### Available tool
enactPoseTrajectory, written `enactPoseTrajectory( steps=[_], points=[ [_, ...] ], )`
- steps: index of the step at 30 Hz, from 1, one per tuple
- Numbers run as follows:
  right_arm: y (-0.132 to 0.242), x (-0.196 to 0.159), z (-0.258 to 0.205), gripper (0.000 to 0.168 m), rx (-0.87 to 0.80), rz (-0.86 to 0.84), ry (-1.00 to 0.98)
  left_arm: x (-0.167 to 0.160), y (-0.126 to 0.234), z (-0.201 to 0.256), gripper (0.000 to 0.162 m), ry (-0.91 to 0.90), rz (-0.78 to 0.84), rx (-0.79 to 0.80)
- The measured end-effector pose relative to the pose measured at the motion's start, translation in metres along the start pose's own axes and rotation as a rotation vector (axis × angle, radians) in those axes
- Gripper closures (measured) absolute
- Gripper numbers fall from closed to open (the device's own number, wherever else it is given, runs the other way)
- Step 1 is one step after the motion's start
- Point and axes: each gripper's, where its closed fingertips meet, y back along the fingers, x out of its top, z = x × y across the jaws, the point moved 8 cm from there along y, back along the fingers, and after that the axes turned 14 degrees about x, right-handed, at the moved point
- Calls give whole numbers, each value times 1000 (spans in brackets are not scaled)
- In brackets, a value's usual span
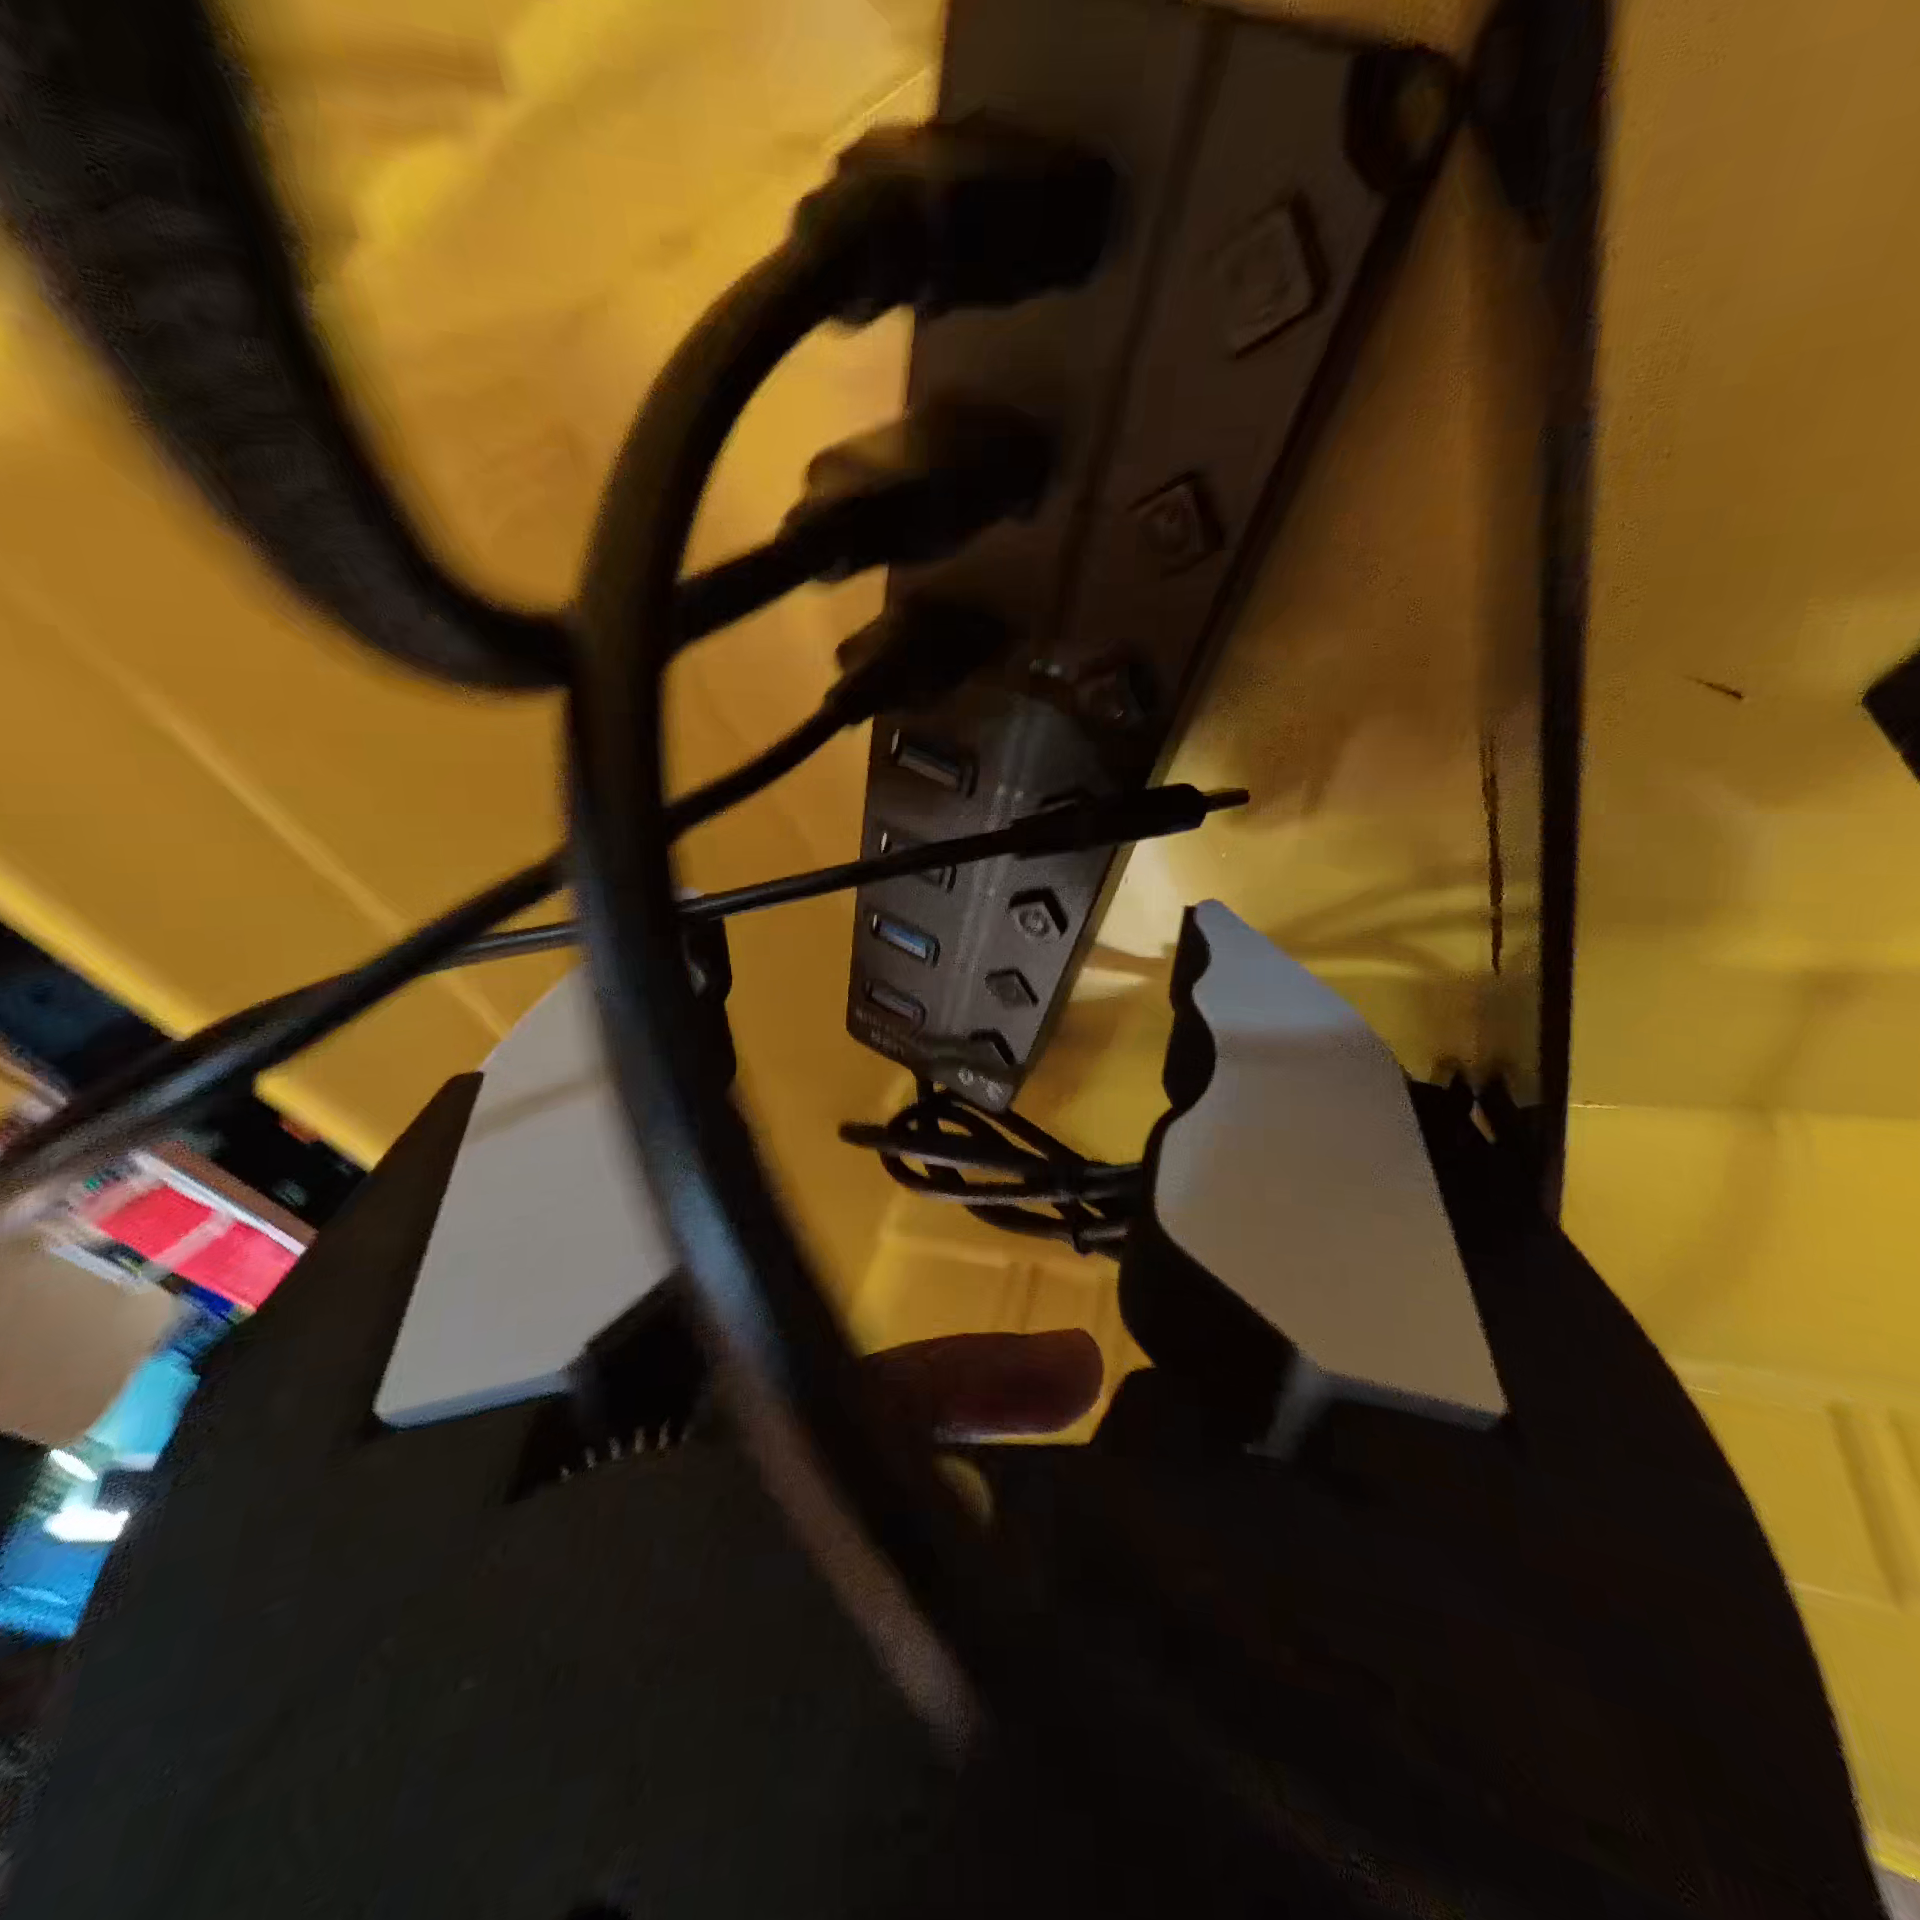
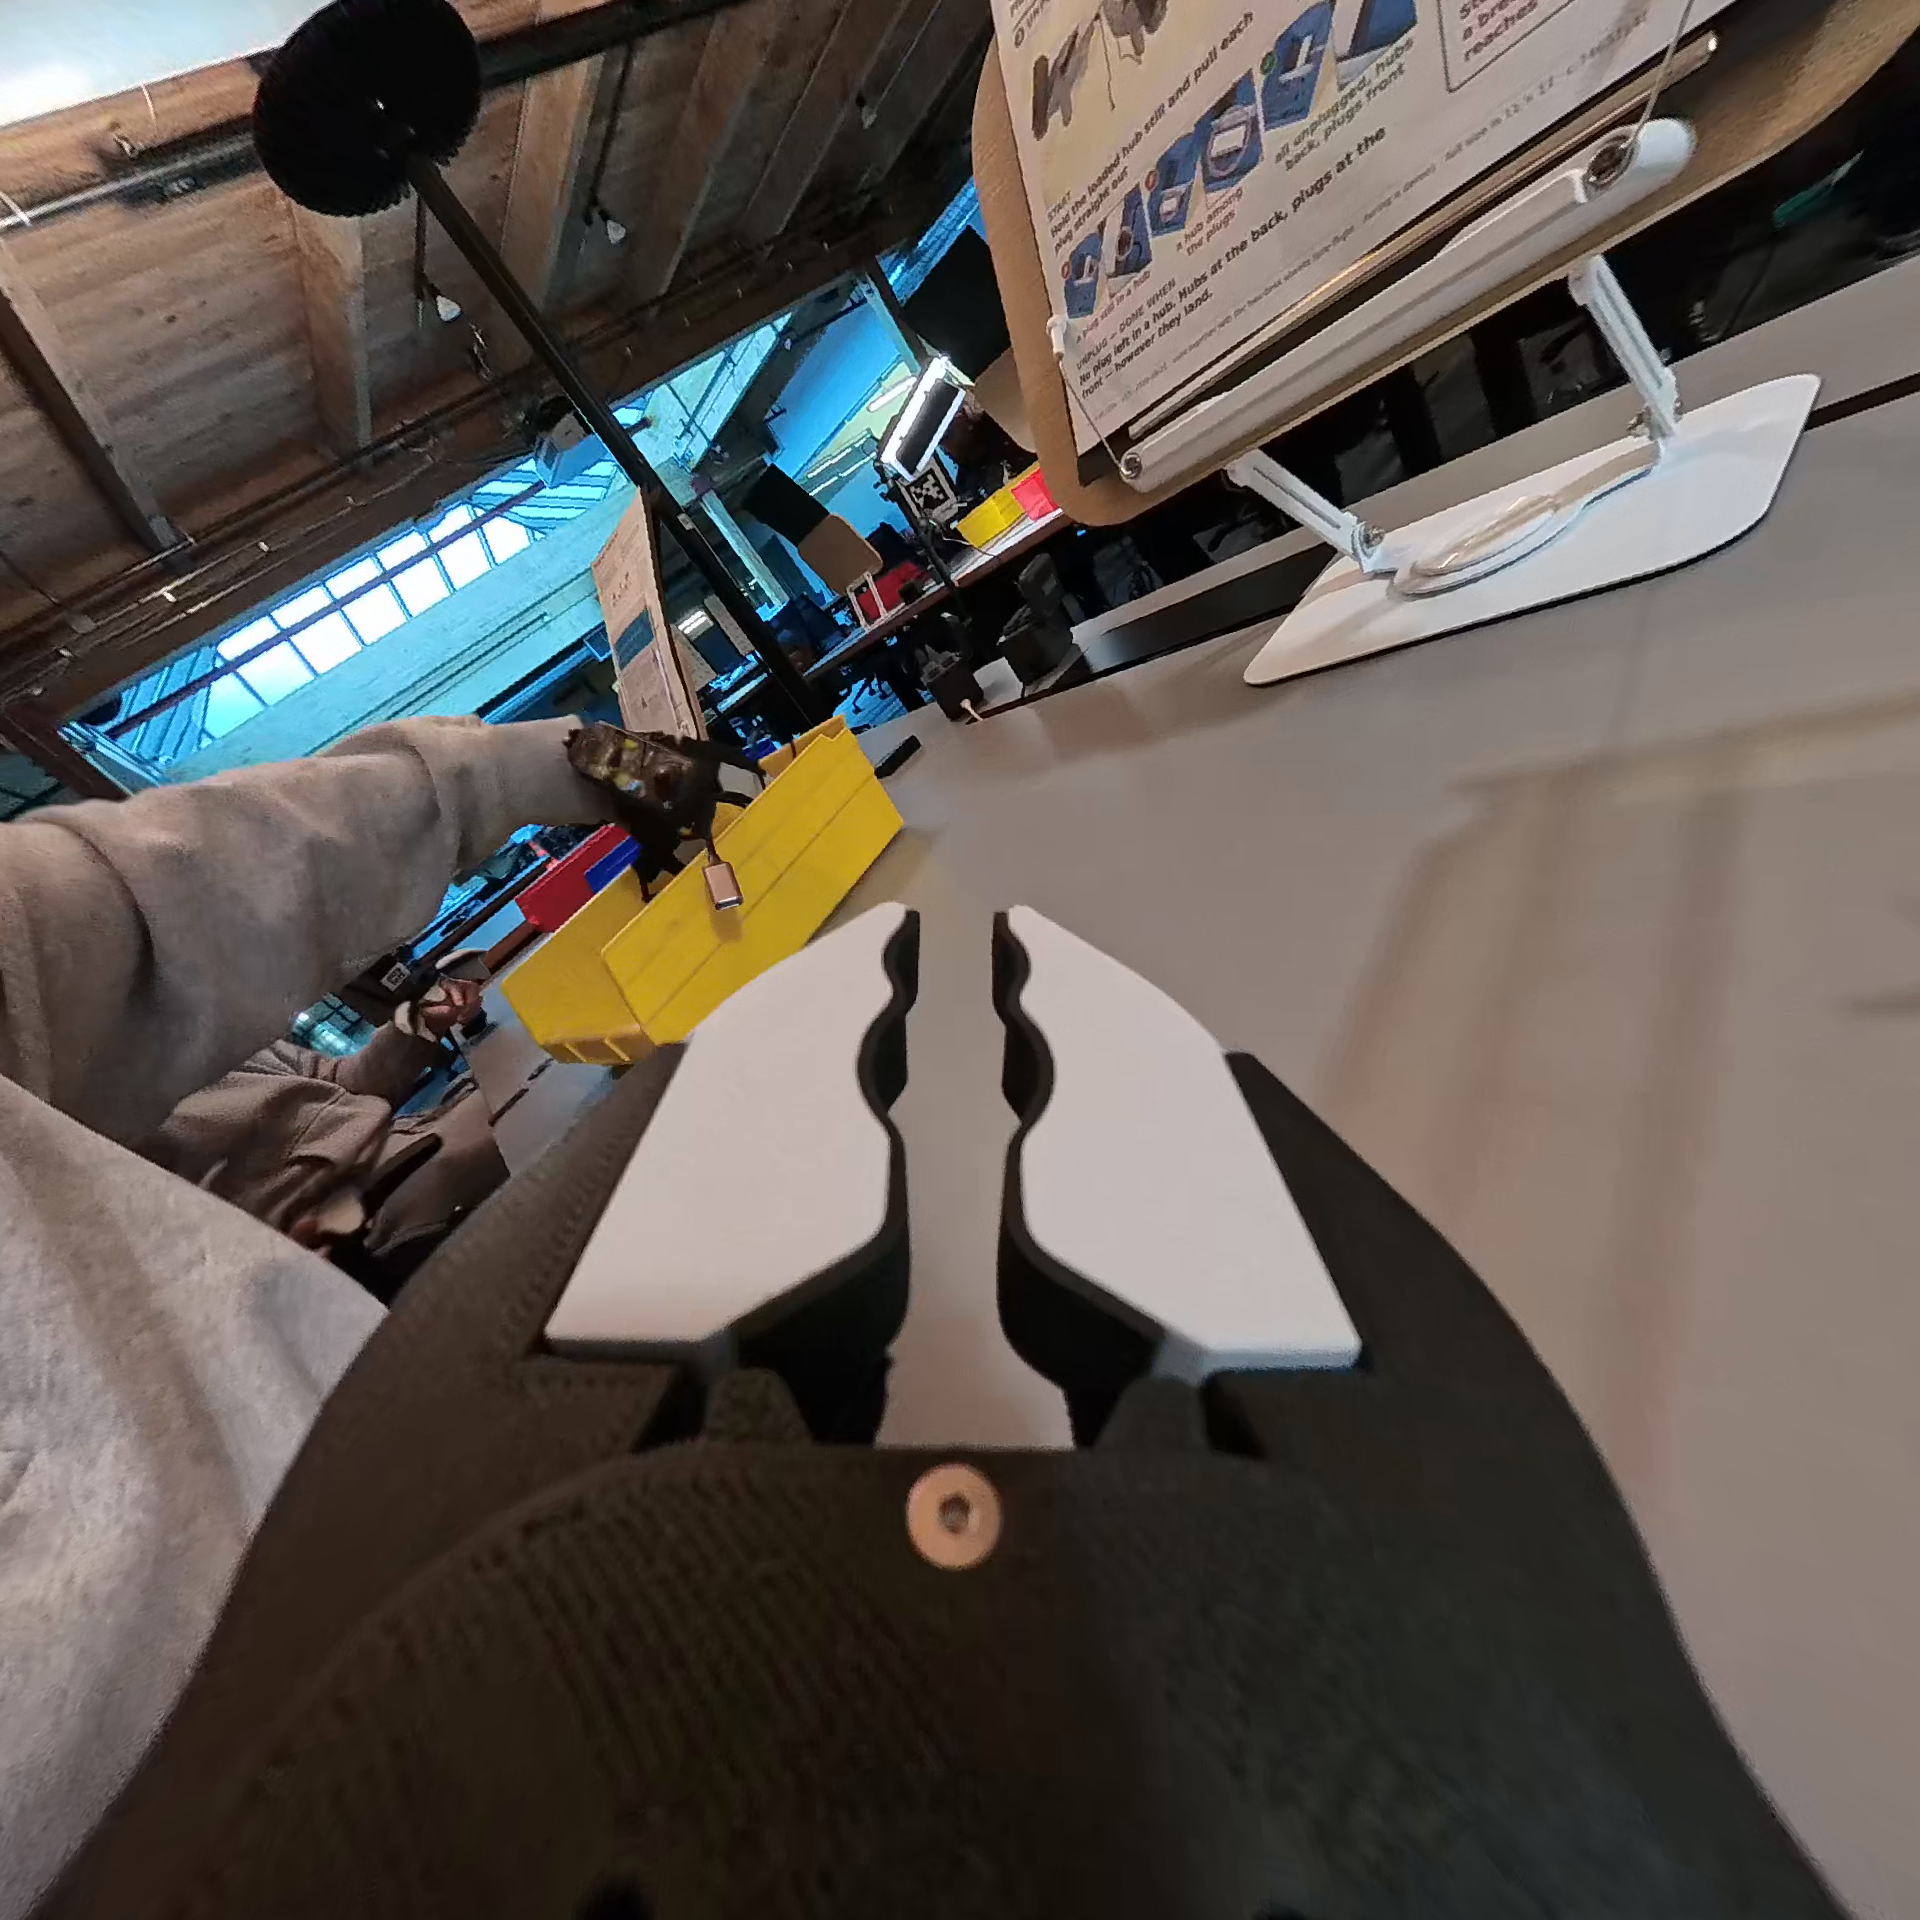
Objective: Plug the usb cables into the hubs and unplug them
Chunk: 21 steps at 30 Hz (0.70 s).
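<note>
In the left wrist view my left gripper (image 1: pixel 956 935) is open wide over a yellow bin (image 1: pixel 416 520). Two black USB hubs lie end to end ahead of it. The far hub (image 1: pixel 1164 416) has three black plugs (image 1: pixel 935 488) in its side. The near hub (image 1: pixel 987 914) shows blue ports with nothing in them. A black cable (image 1: pixel 644 935) loops close across the left finger; nothing is gripped. My right gripper (image 2: pixel 951 925) hangs over the grey table (image 2: pixel 1455 935), its jaws a narrow gap apart and empty. The right wrist view also shows the left gripper (image 2: pixel 644 779) over the bin (image 2: pixel 727 956), a silver plug (image 2: pixel 724 886) dangling.
A thin black lead (image 1: pixel 1039 831) crosses the near hub, and a bundled cable (image 1: pixel 997 1174) lies by its end. A fingertip (image 1: pixel 987 1382) shows between the left jaws. An instruction board on a white stand (image 2: pixel 1558 520) stands at the table's back right. Red and blue bins (image 2: pixel 582 883) sit behind the yellow one. Tip to tip, the grippers are about 60 centimetres apart.
</note>
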Motion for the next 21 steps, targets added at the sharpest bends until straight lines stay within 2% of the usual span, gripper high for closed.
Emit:
enactPoseTrajectory(
  steps=[2,5,6,7,9,16,21],
  points=[
    [1,-2,0,155,-10,-11,2,8,-6,0,84,-105,40,-8],
    [1,-2,1,155,-12,-21,-1,22,-17,-2,86,-116,60,-83],
    [1,-1,1,155,-16,-23,4,25,-19,-2,93,-128,68,-128],
    [2,-1,1,155,-21,-25,10,24,-20,-3,93,-131,67,-151],
    [3,0,1,155,-26,-29,17,24,-20,0,108,-117,69,-216],
    [3,-2,12,155,-11,-2,-42,21,-17,-1,107,-90,18,-210],
    [1,3,9,155,12,0,-35,14,6,-13,107,-34,-7,-147]
  ],
)
